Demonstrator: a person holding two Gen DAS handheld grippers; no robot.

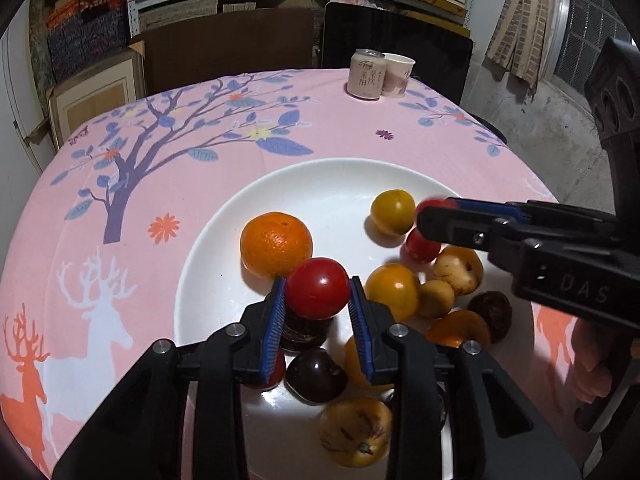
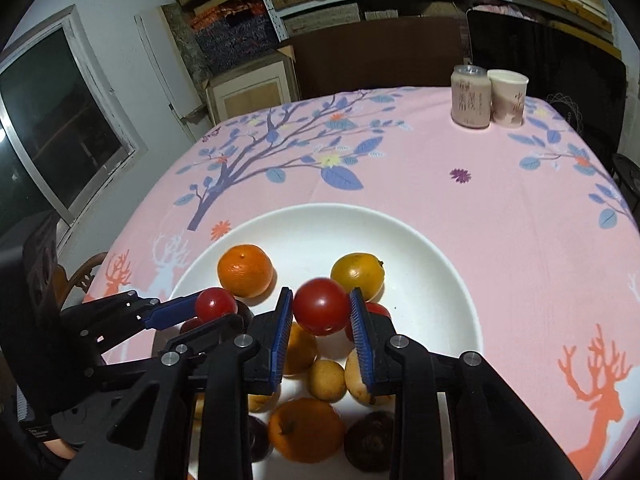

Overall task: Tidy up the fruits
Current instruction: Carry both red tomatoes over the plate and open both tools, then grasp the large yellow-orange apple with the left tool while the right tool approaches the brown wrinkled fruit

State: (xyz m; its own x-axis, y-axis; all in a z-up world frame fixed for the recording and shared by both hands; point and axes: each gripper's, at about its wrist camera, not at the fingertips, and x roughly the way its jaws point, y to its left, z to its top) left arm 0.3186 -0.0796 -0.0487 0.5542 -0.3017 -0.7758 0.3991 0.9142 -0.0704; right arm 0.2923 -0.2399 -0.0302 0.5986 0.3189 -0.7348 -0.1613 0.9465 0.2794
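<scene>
While low in frame, glossy red tomatoes (image 1: pixel 317 288) (image 2: pixel 321 306) sat between both grippers' (image 1: pixel 318 300) (image 2: pixel 320 312) barely parted pads; "DAS" embossed.

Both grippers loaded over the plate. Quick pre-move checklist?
1. left gripper pinching the left tomato between its fingers: ok.
2. right gripper pinching the right tomato the same way: ok.
3. Both tomatoes sit centred in the fingers, not at the tips: ok.
4. Tomatoes lifted clear of the fruit pile below: cannot tell; height doesn't read from the wrist views.
5. Grippers apart from each other: ok, a gap shows in both views.
6. Bare space on the plate, far side, for a set-down: ok. The can and cup stand at the far table edge, out of the way.
</scene>
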